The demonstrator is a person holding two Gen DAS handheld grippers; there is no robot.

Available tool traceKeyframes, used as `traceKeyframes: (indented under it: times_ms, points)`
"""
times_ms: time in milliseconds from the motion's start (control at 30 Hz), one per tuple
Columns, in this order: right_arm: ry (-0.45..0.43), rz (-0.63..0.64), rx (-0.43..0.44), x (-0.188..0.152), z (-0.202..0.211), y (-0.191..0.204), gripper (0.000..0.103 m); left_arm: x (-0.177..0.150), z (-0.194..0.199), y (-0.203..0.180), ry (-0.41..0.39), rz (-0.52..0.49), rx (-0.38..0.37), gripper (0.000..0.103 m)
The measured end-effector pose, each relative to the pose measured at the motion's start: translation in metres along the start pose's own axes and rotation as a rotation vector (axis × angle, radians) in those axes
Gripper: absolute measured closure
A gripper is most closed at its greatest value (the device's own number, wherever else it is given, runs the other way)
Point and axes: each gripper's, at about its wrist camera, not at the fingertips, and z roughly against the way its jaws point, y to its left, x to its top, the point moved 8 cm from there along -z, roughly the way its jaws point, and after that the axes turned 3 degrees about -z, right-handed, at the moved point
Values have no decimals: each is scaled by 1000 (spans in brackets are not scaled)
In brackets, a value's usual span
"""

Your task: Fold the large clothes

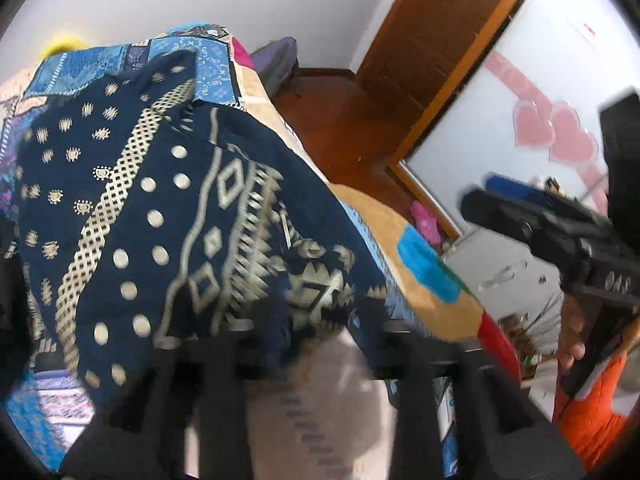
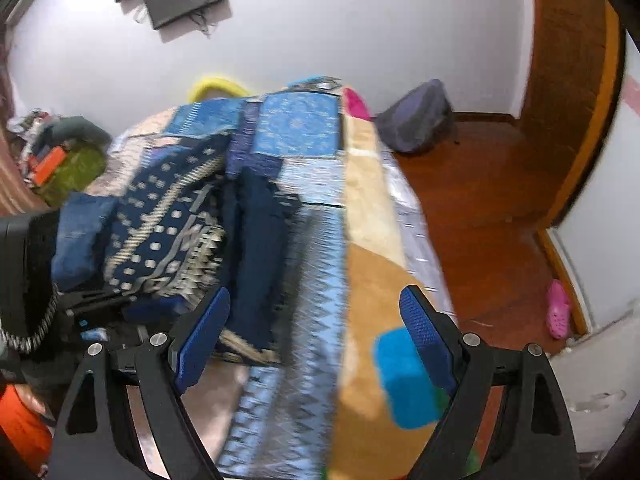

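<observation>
A large navy garment with beige geometric print [image 1: 168, 216] lies on the patchwork bed cover [image 1: 432, 276]; it also shows in the right wrist view [image 2: 168, 232], bunched at mid-left. My left gripper [image 1: 316, 344] is low at the garment's near edge; motion blur hides whether its jaws pinch the cloth. In the right wrist view the left gripper [image 2: 104, 312] sits against the garment's near edge. My right gripper [image 2: 316, 332] is open and empty above the bed cover [image 2: 372, 208], right of the garment. It shows in the left wrist view [image 1: 504, 208] at right.
The bed's right edge drops to a wooden floor [image 2: 492, 216]. A dark backpack [image 2: 416, 120] sits by the wall, a pink shoe [image 2: 558, 312] near the door frame. Clutter [image 2: 60, 152] lies at the bed's far left. A wooden door [image 1: 432, 32] stands open.
</observation>
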Motion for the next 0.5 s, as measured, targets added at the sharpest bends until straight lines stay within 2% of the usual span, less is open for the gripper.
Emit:
traceKeyframes:
  times_ms: [33,100,200,333,433,500]
  points:
    - [4,1,26,1,-3,7,18,-2,8,-1,-9,-3,3,45]
    - [17,7,84,5,-9,23,18,-5,28,1,-52,-14,42,40]
    - [45,27,142,8,-26,46,18,-8,54,14,-104,-30,143,39]
    - [90,68,168,14,-53,67,18,-13,80,55,-148,-40,316,37]
    - [134,69,180,19,-77,76,18,-16,92,92,-147,-10,399,37]
    - [176,70,196,21,-93,80,18,-14,95,117,-148,29,427,37]
